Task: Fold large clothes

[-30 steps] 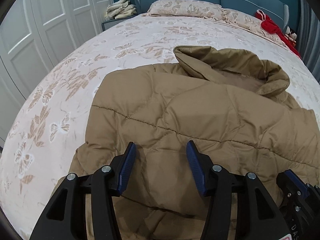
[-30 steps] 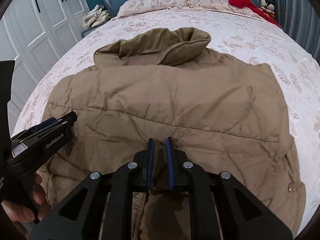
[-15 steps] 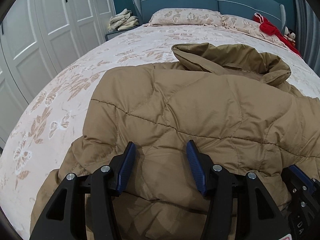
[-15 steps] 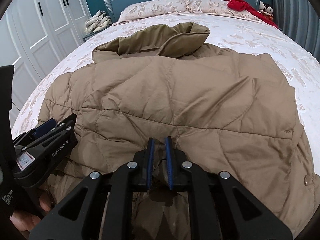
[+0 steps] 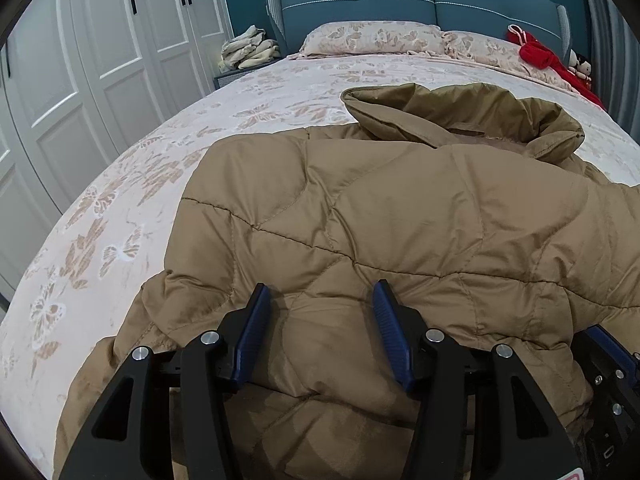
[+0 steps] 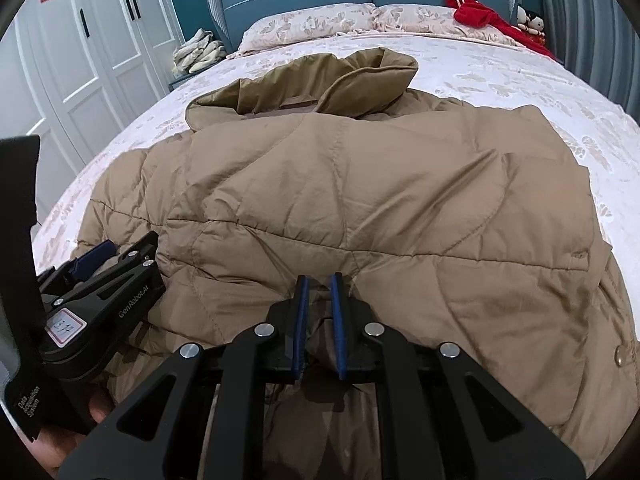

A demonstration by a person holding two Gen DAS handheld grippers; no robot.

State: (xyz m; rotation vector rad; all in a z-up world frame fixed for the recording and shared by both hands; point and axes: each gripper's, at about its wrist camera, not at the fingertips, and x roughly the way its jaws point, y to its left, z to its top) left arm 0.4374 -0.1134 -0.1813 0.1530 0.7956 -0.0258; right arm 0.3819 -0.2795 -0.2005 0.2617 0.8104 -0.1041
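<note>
Right gripper (image 6: 319, 312), bottom centre of its view: pinching a narrow tuck of the jacket (image 6: 360, 208), jaws nearly together; the slick puffy fabric is risking slipping out under a pull. Left gripper (image 5: 320, 332): sitting apart, straddling the near hem, gripping nothing. Jacket is lying across the bed (image 5: 120, 208), collar at frame top. Only the right view is showing the snap (image 6: 619, 354) at lower right.
</note>
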